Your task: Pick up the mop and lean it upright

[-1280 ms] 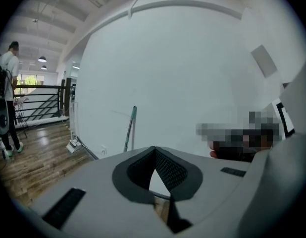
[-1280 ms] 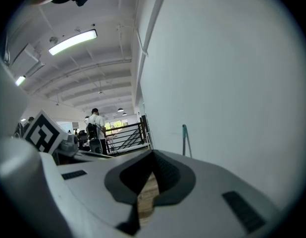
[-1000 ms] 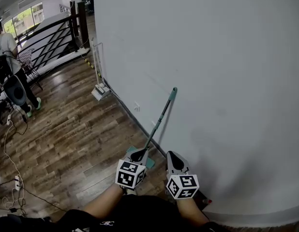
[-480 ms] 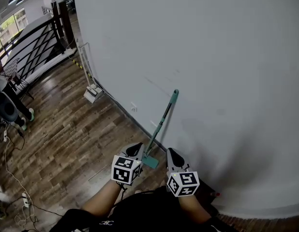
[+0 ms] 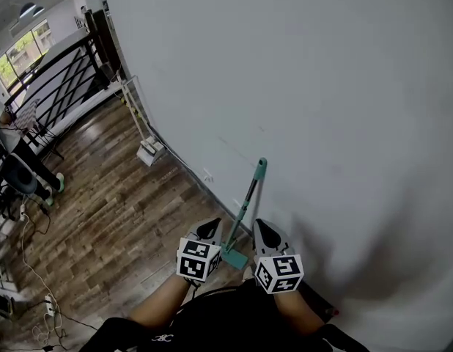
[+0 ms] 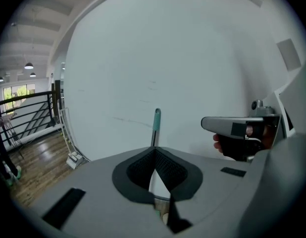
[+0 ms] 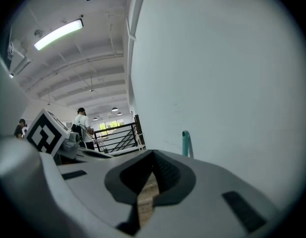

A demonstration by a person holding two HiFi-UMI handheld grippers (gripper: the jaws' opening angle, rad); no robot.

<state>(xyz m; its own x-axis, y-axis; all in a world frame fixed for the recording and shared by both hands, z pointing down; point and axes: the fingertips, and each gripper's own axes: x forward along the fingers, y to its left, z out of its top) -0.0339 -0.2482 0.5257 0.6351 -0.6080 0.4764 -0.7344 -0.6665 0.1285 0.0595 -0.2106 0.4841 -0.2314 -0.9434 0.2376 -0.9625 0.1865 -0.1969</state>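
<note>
The mop (image 5: pixel 245 207) stands on the floor (image 5: pixel 116 211) at the foot of the wall (image 5: pixel 322 123). Its teal head sits on the boards and its teal-capped top rests against the wall, so its long axis runs nearly upright, tipped away from the person.

It lies just ahead of both grippers and between them. The left gripper (image 5: pixel 210 229) is just to its left and the right gripper (image 5: pixel 262 229) just to its right, neither touching it. The left tip looks a shade nearer the lower pole, though the two are close to even.

Both pairs of jaws are pressed together at the tips and hold nothing. From the left gripper the pole rises straight beyond the closed tips, and from the right gripper it stands off to the right of them.

By the look of it the mop is leaning as the task asks. Any further grab would have to start with the jaws parting and a short reach forward and inward to the pole.
</note>
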